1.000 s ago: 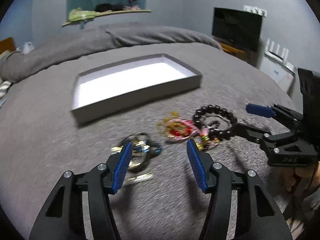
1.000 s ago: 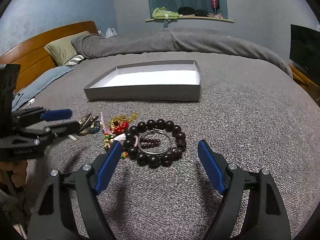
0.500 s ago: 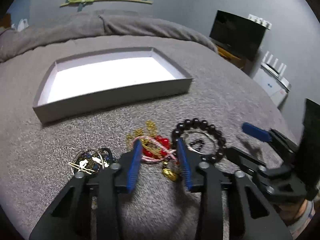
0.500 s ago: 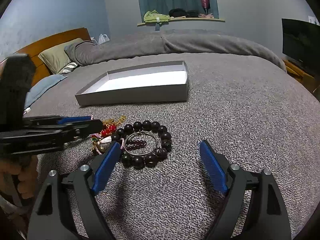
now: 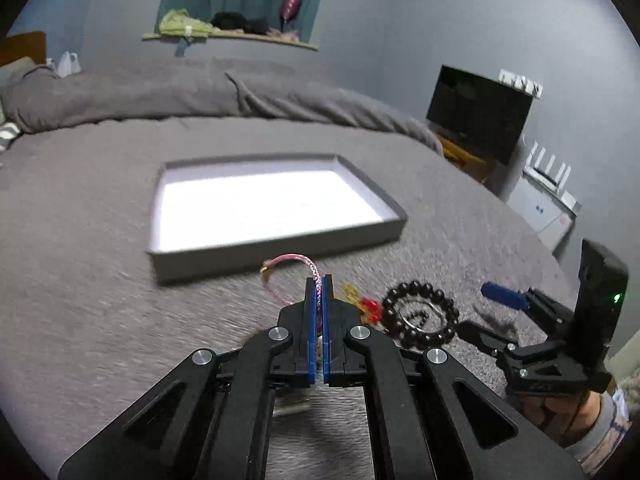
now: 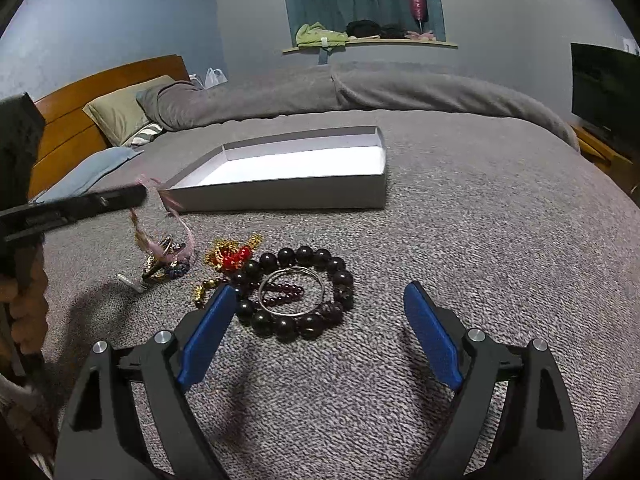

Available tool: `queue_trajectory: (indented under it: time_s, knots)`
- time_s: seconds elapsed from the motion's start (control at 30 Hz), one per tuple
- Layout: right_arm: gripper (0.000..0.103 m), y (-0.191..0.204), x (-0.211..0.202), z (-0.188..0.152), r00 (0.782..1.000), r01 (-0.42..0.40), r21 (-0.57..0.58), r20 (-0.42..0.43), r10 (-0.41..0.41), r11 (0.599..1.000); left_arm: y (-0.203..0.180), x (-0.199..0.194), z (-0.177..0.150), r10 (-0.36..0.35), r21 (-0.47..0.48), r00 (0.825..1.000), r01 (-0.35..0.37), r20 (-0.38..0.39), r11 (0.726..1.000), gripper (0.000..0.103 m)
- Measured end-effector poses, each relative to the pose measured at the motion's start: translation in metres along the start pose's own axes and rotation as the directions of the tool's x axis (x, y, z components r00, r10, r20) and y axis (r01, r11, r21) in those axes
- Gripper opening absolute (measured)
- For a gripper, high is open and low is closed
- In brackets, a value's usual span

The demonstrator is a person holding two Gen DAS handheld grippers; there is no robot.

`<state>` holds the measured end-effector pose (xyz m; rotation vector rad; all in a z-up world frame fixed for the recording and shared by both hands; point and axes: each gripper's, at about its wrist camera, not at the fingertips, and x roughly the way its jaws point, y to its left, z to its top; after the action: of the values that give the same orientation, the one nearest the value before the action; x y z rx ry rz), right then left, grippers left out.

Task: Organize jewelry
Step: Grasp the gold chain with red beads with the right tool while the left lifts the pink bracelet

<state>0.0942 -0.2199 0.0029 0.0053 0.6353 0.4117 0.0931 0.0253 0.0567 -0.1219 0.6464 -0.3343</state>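
The left gripper (image 5: 319, 280) was clenched on a pink cord bracelet (image 5: 285, 278), lifted off the bedspread (image 5: 100, 320). The right gripper (image 6: 316, 308) stood released, the dark bead bracelet (image 6: 296, 292) lying between its fingers.

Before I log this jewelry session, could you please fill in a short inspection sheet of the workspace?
Surface: grey bedspread.
Job's things: grey box, white inside, nothing in it; dark bead bracelet ringing a silver bangle and small dark-red beads; red and gold piece; pink cord bracelet lifted off the bed.
Clutter: nothing seen.
Grippers: left gripper jaws shut on the pink cord bracelet; right gripper jaws open, holding nothing.
Cables: nothing seen.
Surroundings: pillows, wooden headboard, shelf with clothes, dark screen.
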Motion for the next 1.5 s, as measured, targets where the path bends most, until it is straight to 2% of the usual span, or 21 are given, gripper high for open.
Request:
queue_trajectory:
  time_s: [0.2,0.27,0.3,0.43,0.67,0.77,0.8,0.83,0.87,0.93,1.0,1.27,1.5]
  knots:
    - [0.084,0.021,0.006,0.015,0.999,-0.044,-0.054,0.001,0.044,0.998,0.02,-0.012,0.007,0.048,-0.022,0.998,-0.047,0.033,0.999,0.003]
    - [0.081,0.033,0.012,0.021,0.998,-0.057,-0.098,-0.005,0.057,0.994,0.027,-0.014,0.008,0.058,-0.035,0.998,-0.057,0.035,0.998,0.003]
    - [0.077,0.038,0.016,0.024,0.998,-0.063,-0.116,-0.011,0.062,0.991,0.029,-0.016,0.008,0.063,-0.039,0.997,-0.061,0.04,0.997,0.003]
    - [0.065,0.055,0.04,0.035,0.992,-0.105,-0.166,-0.081,0.093,0.981,0.033,-0.024,0.01,0.082,-0.039,0.995,-0.08,0.062,0.996,0.003]
    - [0.059,0.074,0.087,0.041,0.974,-0.131,-0.221,-0.212,0.084,0.966,0.044,-0.03,0.01,0.116,-0.05,0.991,-0.112,0.074,0.992,0.003]
    - [0.055,0.073,0.094,0.037,0.969,-0.127,-0.211,-0.237,0.075,0.969,0.049,-0.032,0.012,0.125,-0.053,0.989,-0.121,0.08,0.991,0.003]
    - [0.05,0.073,0.095,0.037,0.968,-0.128,-0.213,-0.239,0.076,0.969,0.05,-0.032,0.012,0.127,-0.054,0.989,-0.123,0.081,0.991,0.003]
    - [0.038,0.074,0.095,0.037,0.967,-0.133,-0.215,-0.242,0.079,0.967,0.051,-0.032,0.012,0.13,-0.055,0.988,-0.126,0.08,0.99,0.003]
    - [0.036,0.075,0.097,0.036,0.965,-0.136,-0.219,-0.249,0.079,0.966,0.052,-0.032,0.012,0.133,-0.057,0.988,-0.128,0.079,0.99,0.003]
    - [0.029,0.077,0.096,0.036,0.966,-0.138,-0.234,-0.248,0.078,0.962,0.055,-0.03,0.013,0.138,-0.059,0.988,-0.133,0.076,0.989,0.003]
    - [0.027,0.078,0.093,0.036,0.968,-0.141,-0.239,-0.236,0.084,0.961,0.056,-0.03,0.013,0.142,-0.061,0.987,-0.137,0.075,0.989,0.003]
    - [0.027,0.064,0.071,0.064,0.981,-0.174,-0.185,-0.115,0.154,0.967,0.055,-0.031,0.019,0.136,-0.055,0.988,-0.132,0.076,0.99,0.003]
    - [0.027,0.045,0.053,0.094,0.979,-0.205,-0.147,-0.033,0.203,0.968,0.048,-0.02,0.039,0.098,-0.037,0.993,-0.096,0.064,0.995,0.003]
